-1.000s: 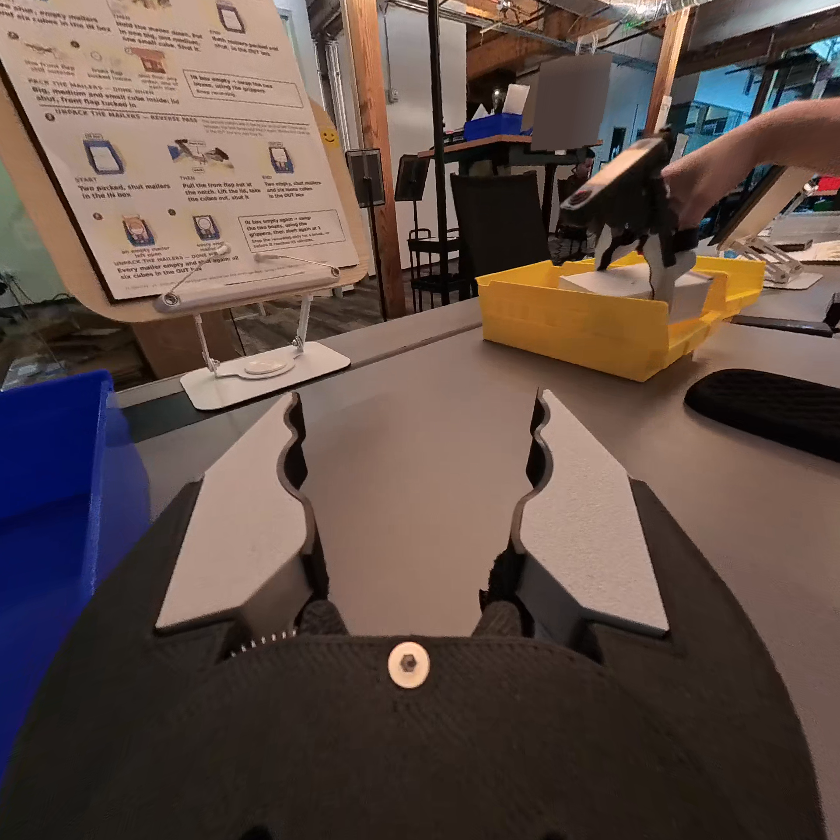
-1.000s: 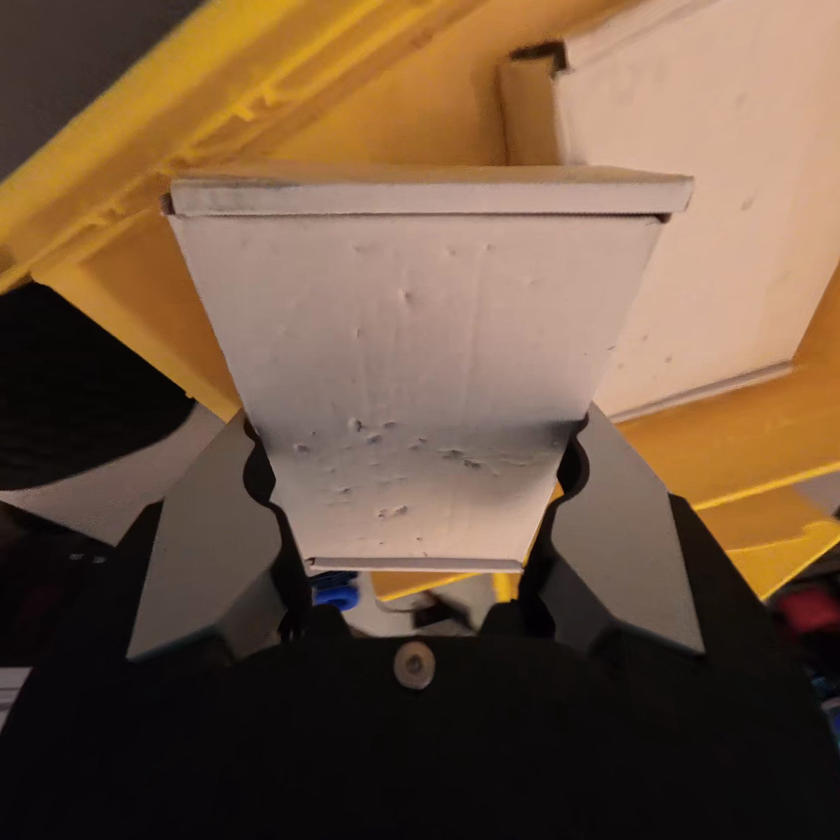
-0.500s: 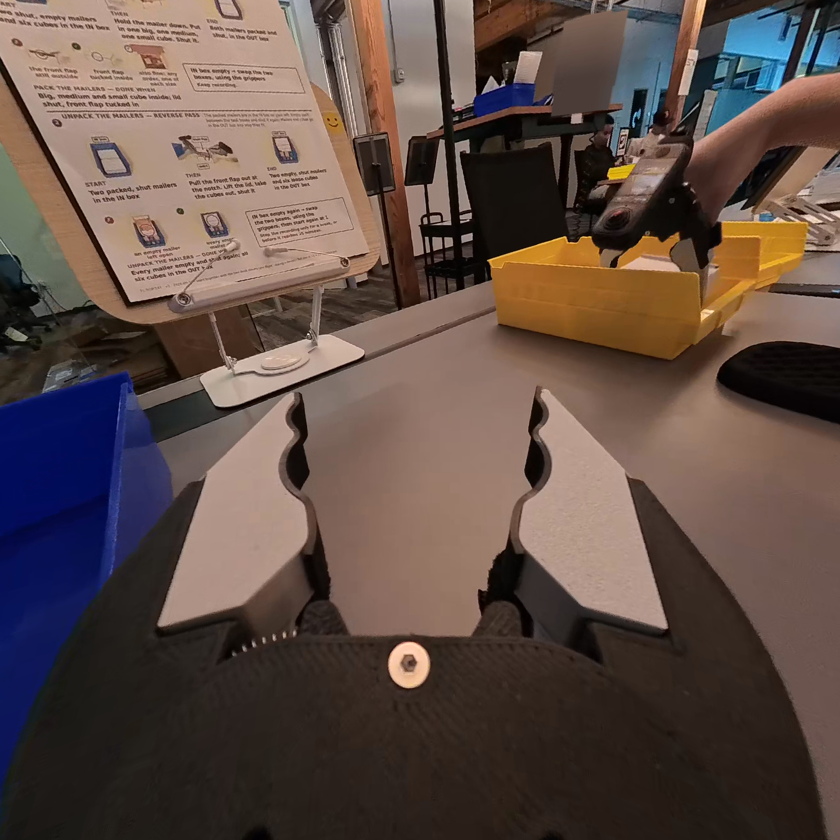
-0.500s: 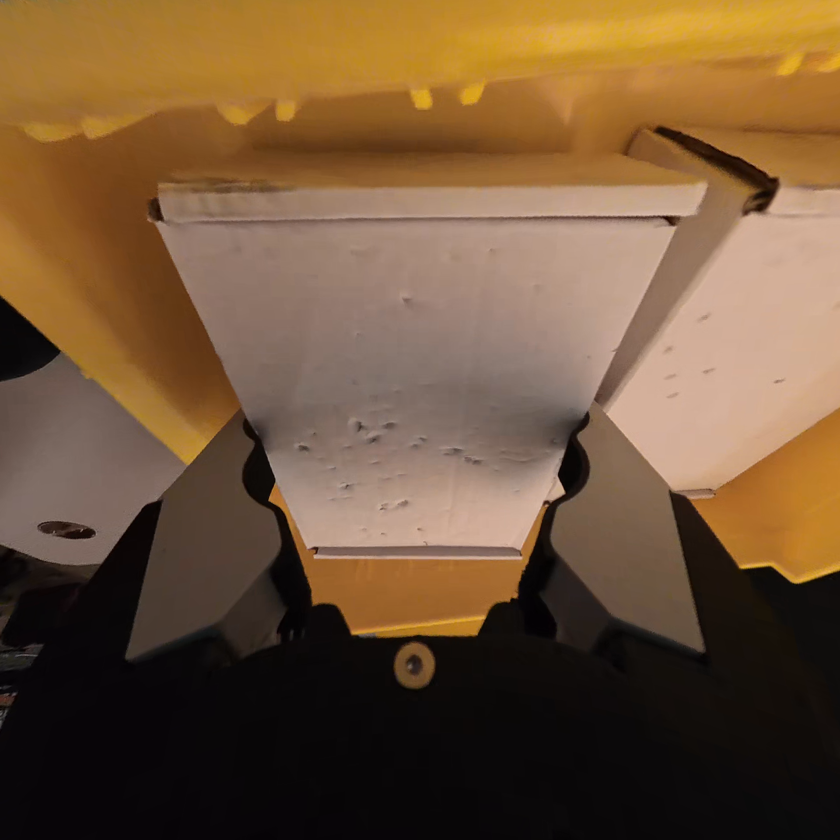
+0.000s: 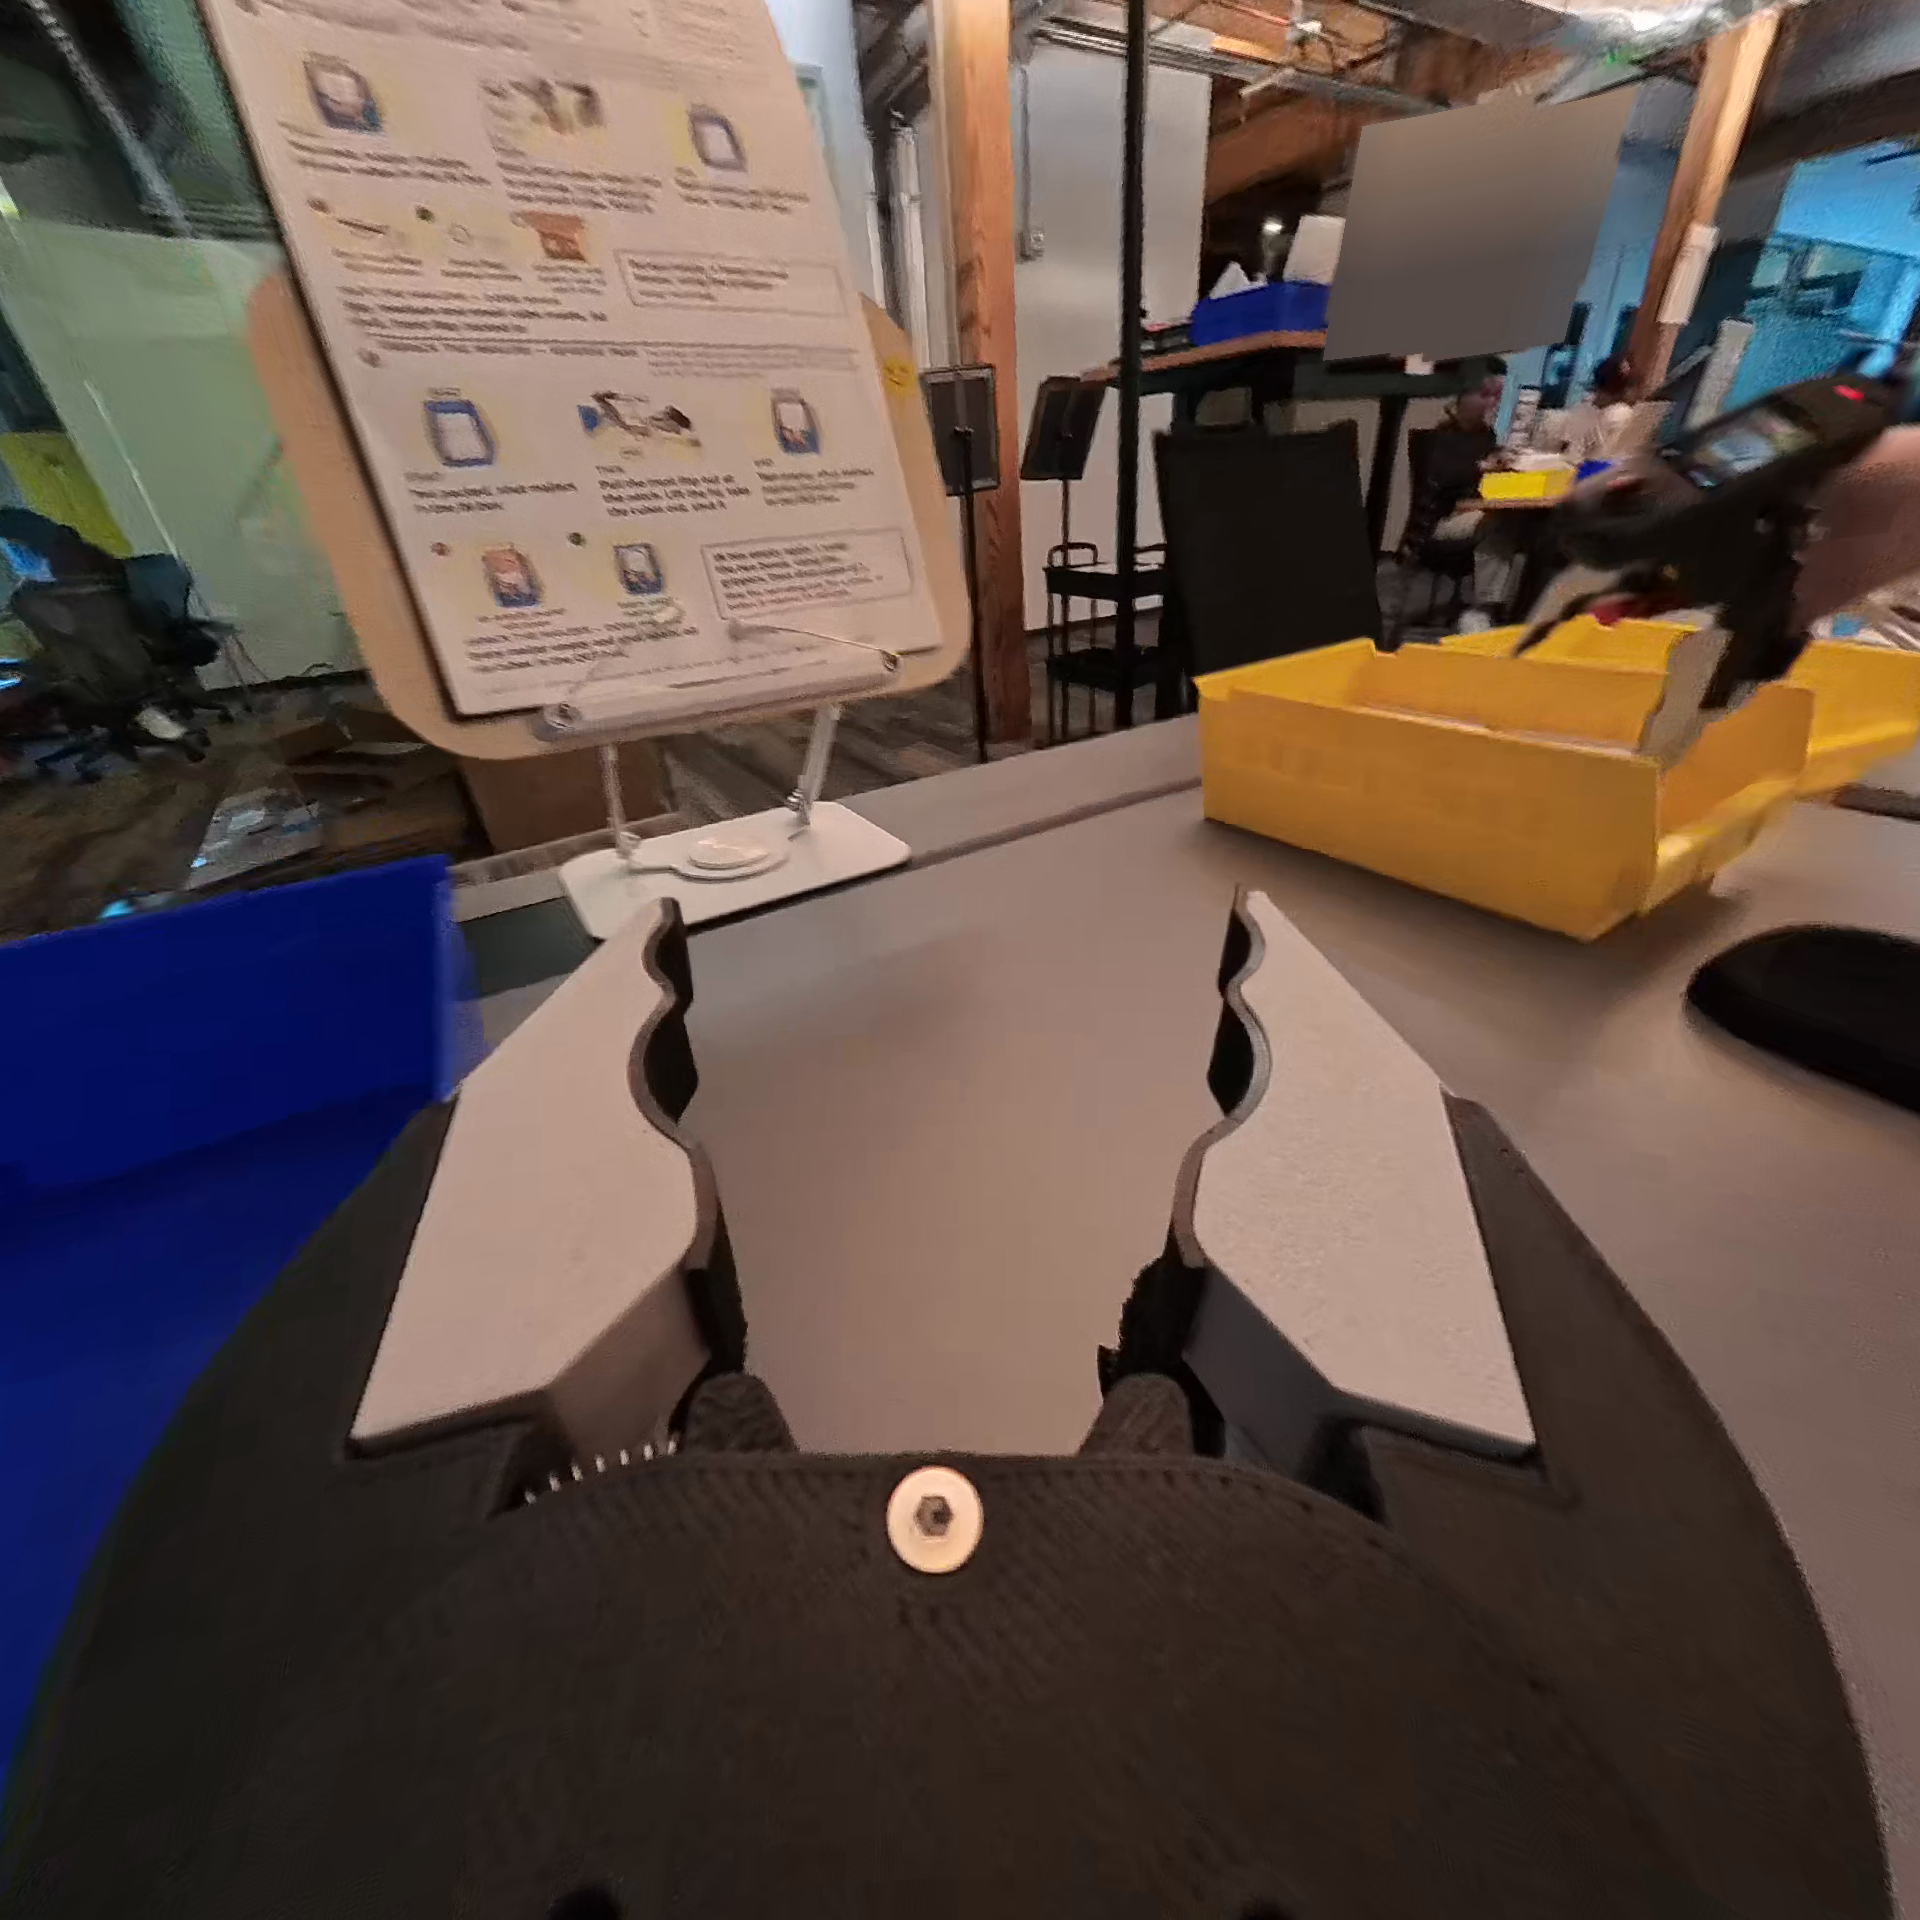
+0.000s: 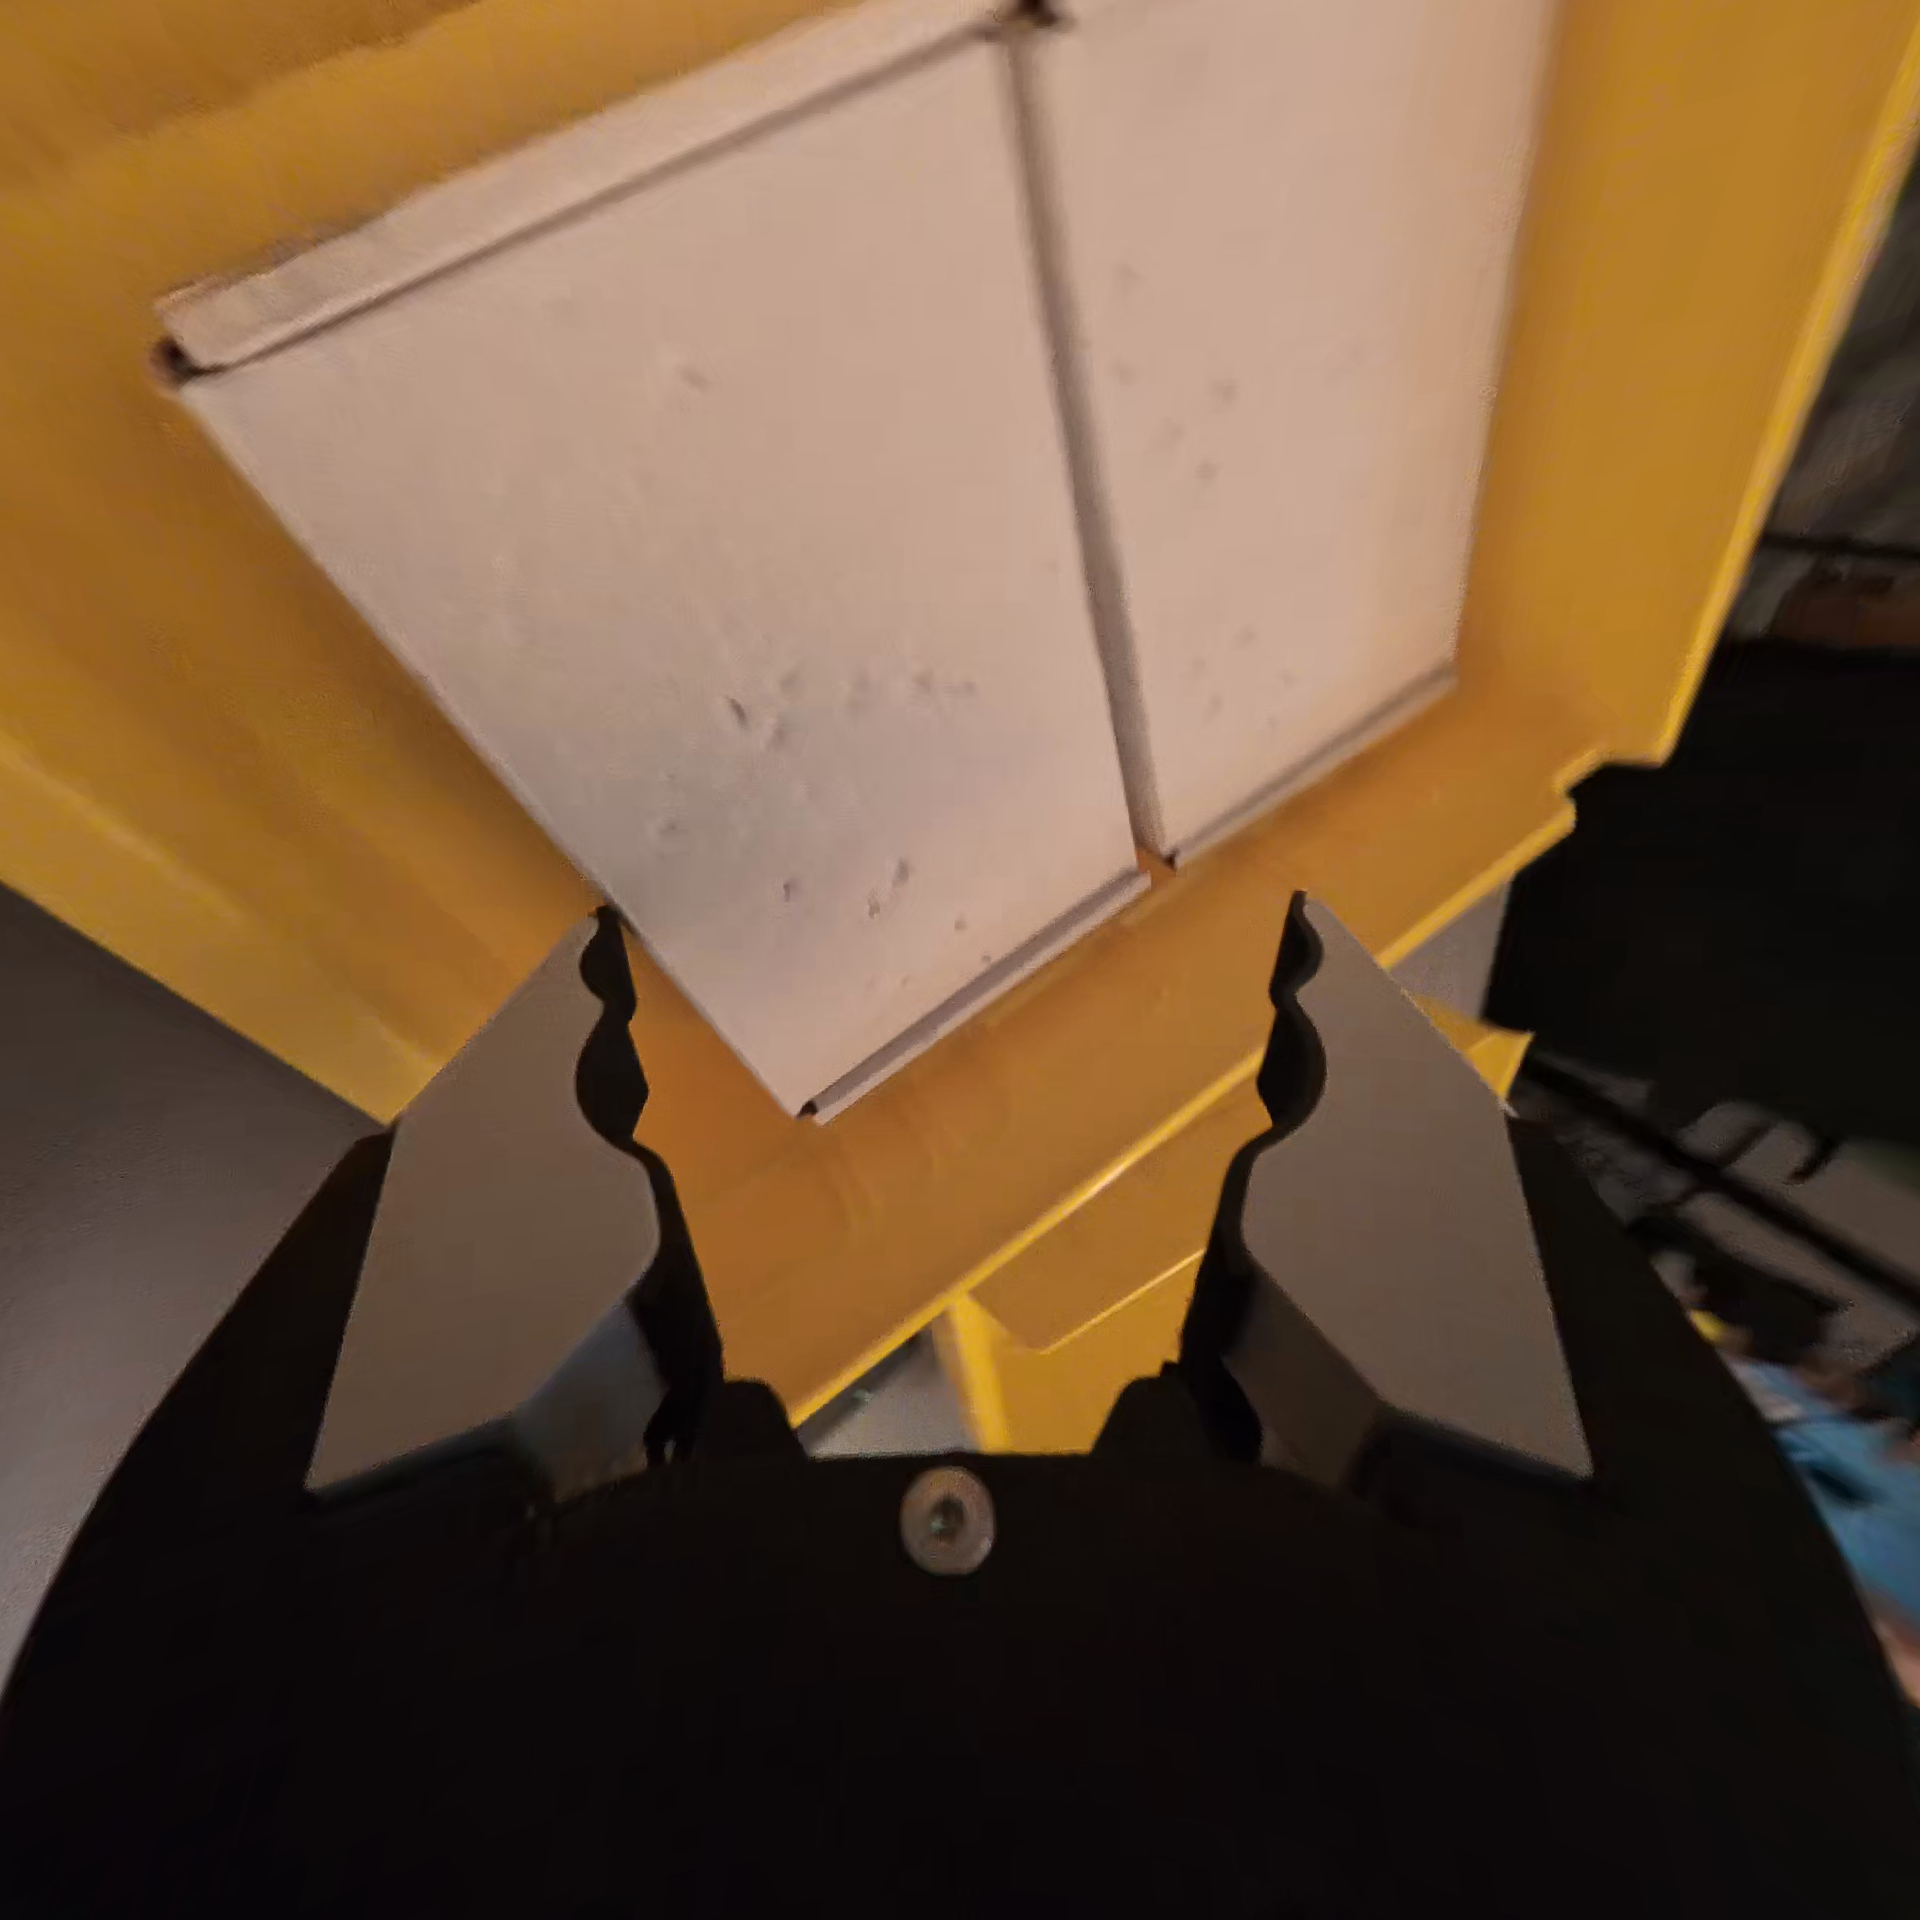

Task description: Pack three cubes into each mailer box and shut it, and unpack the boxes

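Two shut white mailer boxes lie side by side in the yellow bin (image 6: 260,665): the left one (image 6: 665,561) and the right one (image 6: 1278,416). My right gripper (image 6: 951,914) is open and empty, just above and behind the near edge of the left mailer. In the left wrist view the yellow bin (image 5: 1455,790) sits at the table's far right, with the right gripper (image 5: 1704,540) raised over it. My left gripper (image 5: 951,914) is open and empty, low over the bare grey table (image 5: 935,1091). No cubes are in view.
A blue bin (image 5: 187,1091) stands at the left beside my left gripper. An instruction sheet on a stand (image 5: 623,416) is at the table's far edge. A black pad (image 5: 1829,1008) lies at the right, in front of the yellow bin.
My right gripper has let go of the white mailer, which now lies in the yellow bin beside the other, and has pulled back and up. My left gripper has stayed open, shifting slightly.
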Action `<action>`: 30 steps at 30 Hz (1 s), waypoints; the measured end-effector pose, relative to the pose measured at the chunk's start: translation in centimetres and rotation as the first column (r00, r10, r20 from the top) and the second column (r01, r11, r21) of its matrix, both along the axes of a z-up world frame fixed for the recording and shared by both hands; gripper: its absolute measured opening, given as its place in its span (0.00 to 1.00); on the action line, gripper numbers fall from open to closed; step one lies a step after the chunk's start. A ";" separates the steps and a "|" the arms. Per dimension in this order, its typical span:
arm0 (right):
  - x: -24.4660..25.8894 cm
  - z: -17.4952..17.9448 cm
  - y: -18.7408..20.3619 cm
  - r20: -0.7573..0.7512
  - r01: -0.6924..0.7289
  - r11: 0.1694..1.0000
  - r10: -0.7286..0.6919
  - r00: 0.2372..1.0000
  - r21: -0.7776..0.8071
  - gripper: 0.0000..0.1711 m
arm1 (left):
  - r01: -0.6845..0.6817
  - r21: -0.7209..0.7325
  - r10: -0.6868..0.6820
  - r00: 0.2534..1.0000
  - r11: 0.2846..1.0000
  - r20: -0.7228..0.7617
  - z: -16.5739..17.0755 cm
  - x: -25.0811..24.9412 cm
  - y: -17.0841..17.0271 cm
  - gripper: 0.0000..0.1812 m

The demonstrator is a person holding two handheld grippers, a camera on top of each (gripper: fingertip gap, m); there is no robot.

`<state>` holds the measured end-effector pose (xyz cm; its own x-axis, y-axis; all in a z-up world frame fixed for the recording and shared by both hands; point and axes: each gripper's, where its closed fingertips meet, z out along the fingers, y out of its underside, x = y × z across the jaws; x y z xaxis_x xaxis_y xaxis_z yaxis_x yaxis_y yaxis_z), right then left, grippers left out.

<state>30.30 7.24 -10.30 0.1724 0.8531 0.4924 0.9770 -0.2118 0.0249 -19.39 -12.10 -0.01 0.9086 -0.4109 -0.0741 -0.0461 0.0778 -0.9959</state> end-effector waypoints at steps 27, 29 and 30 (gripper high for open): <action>4.2 -2.3 -1.6 -0.710 0.587 0.575 -0.704 0.001 -0.570 0.25 | -0.370 -0.497 0.487 0.864 0.785 0.127 -8.7 -32.1 3.7 0.02; 3.7 -2.3 -2.0 -0.689 0.590 0.563 -0.725 0.016 -0.579 0.24 | -0.379 -0.489 0.487 0.866 0.786 0.111 -8.7 -32.1 3.7 0.02; 3.4 -2.3 -2.3 -0.682 0.595 0.564 -0.730 0.037 -0.572 0.24 | -0.383 -0.481 0.487 0.867 0.788 0.107 -8.7 -31.9 3.7 0.01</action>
